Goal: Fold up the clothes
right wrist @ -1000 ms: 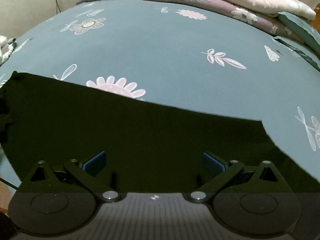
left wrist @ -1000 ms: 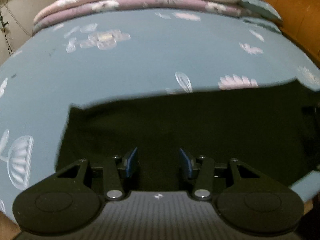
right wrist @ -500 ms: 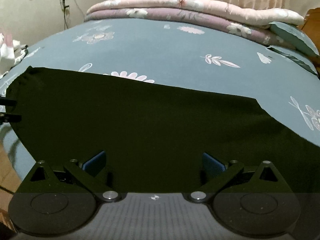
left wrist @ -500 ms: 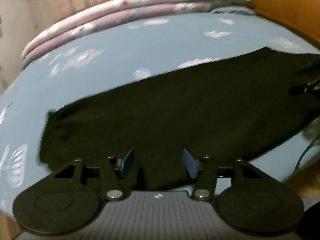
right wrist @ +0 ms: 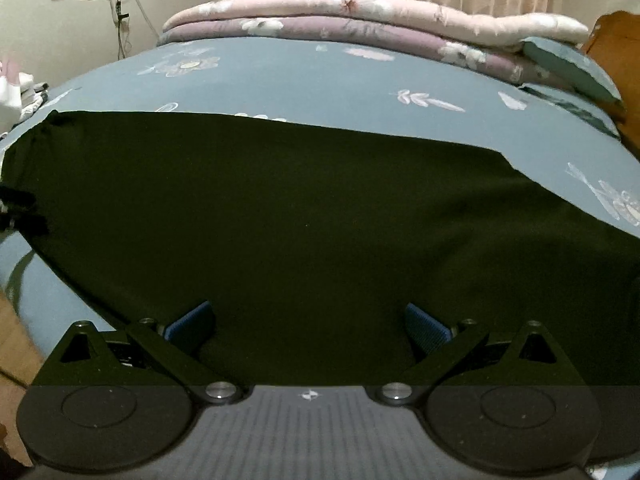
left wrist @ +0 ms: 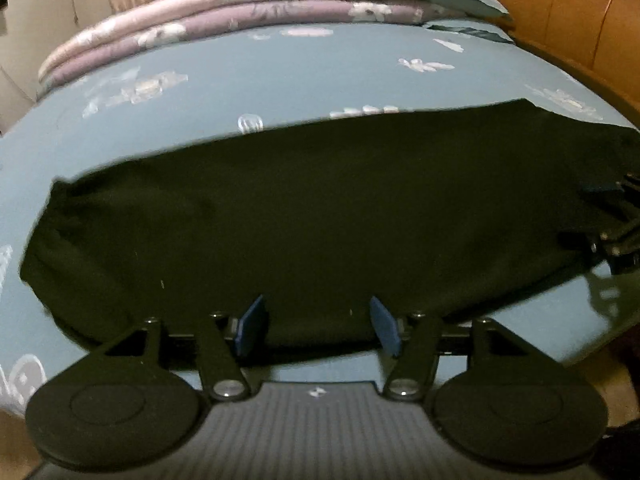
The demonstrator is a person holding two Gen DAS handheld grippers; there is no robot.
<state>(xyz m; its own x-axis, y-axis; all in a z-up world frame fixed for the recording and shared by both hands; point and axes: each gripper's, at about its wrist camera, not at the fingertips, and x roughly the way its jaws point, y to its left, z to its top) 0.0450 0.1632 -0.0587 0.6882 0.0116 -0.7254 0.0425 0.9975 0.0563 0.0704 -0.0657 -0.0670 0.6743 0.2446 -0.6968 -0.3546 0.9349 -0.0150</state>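
A bed point(right wrist: 320, 80) with a blue-grey flowered sheet fills both views. A dark garment point(right wrist: 300, 232) lies flat across the lower half; folded pink and mauve quilts point(right wrist: 360, 20) lie along the top edge.

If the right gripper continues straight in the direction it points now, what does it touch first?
Most likely the dark green garment spread on the blue floral bedsheet. The right gripper is open above its near edge with nothing between; exact depth is unclear.

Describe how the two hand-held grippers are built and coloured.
Each hand-held gripper, left and right, has a matte black linkage frame with two round discs, silver pivot screws, a ribbed grey body bearing a small white mark, and blue ribbed fingertip pads.
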